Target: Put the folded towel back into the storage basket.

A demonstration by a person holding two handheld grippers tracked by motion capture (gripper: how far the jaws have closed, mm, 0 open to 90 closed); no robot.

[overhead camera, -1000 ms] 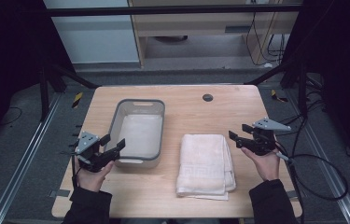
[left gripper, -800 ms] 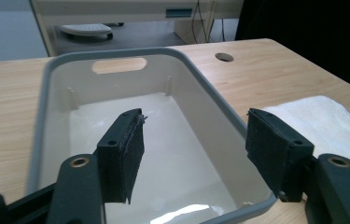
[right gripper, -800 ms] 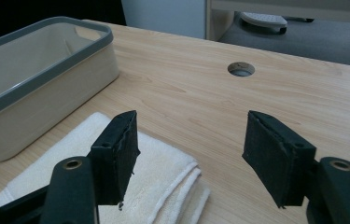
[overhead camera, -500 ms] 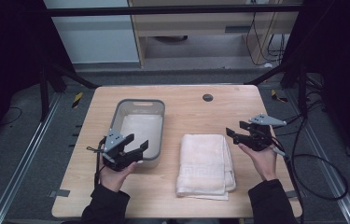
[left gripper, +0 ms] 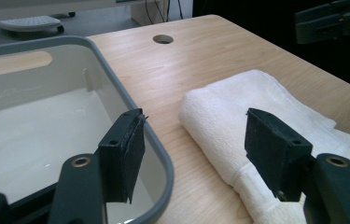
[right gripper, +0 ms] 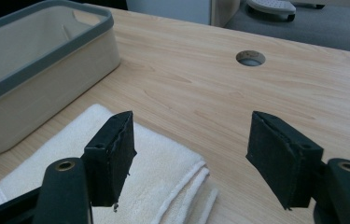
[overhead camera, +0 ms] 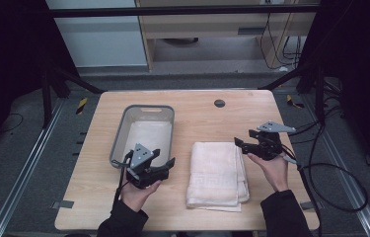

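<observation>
High view: a folded white towel (overhead camera: pixel 217 173) lies flat on the wooden counter (overhead camera: pixel 207 116), just right of a grey-rimmed basket (overhead camera: pixel 123 129). The left tongs (overhead camera: pixel 165 165) hang over the strip of counter between basket and towel, jaws spread, holding nothing. The right tongs (overhead camera: pixel 241 144) sit at the towel's far right corner, jaws apart and empty too. From where I stand, both look poised to take the towel from either side.

Left gripper view: the left tongs (left gripper: pixel 196 140) gape wide, one jaw over the basket (left gripper: pixel 161 154) rim, the other over the towel (left gripper: pixel 238 121). The rolled fold edge faces this side, thick and rounded. It looks soft and light, not fragile, and it will sag wherever it isn't supported. I'd pinch that fold through all the layers, so the stack comes up as one piece rather than peeling open.

Right gripper view: the right tongs (right gripper: pixel 191 154) stand open above the towel (right gripper: pixel 158 172) corner, where the stacked hems show as separate ridges. A shallow bite there would likely catch only the top layer. The terry should grip well against the jaw pads, so slipping seems the lesser worry. The basket (right gripper: pixel 46 60) stands close beyond, apart from the towel.
</observation>
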